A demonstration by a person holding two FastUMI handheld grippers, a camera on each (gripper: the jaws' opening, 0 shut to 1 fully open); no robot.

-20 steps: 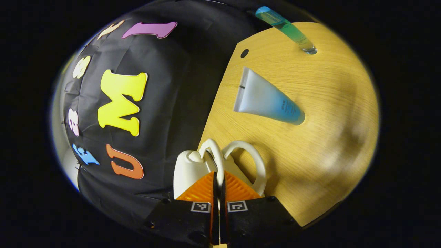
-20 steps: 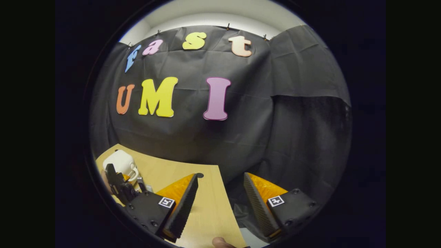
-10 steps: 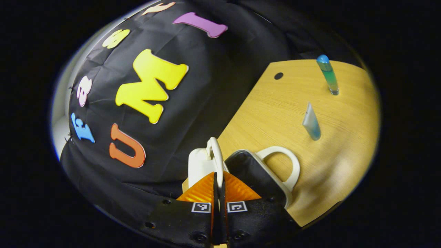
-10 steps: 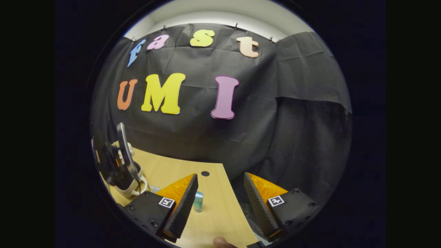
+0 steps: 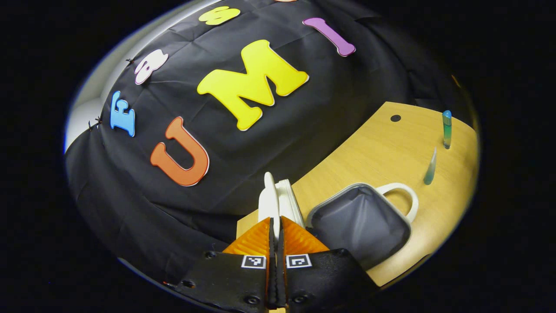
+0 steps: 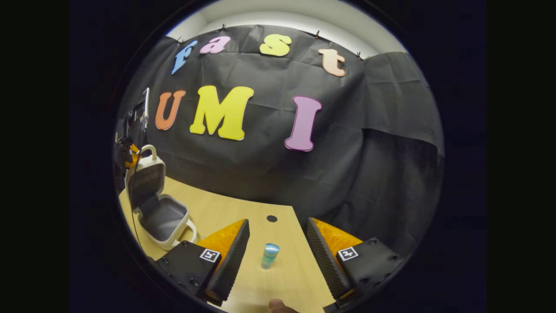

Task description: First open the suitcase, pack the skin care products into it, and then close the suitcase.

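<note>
The left tool (image 5: 275,226) is pinched tight on the handle (image 5: 269,193) of the suitcase lid (image 6: 145,178), which it has swung up from nearly flat to upright, baring the grey-lined base (image 5: 362,219) on the counter (image 5: 373,148). Opening looks done. The right tool (image 6: 278,237) hovers wide open and empty over a blue-capped tube (image 6: 269,255); a second tube (image 5: 430,167) stands beyond the suitcase.

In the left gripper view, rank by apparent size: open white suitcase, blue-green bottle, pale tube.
1. Open white suitcase with grey lining, by far the largest.
2-3. Slim blue-green bottle and pale flat tube with blue end: alike, unranked; both small at the fisheye's edge, the tube seen edge-on.
</note>
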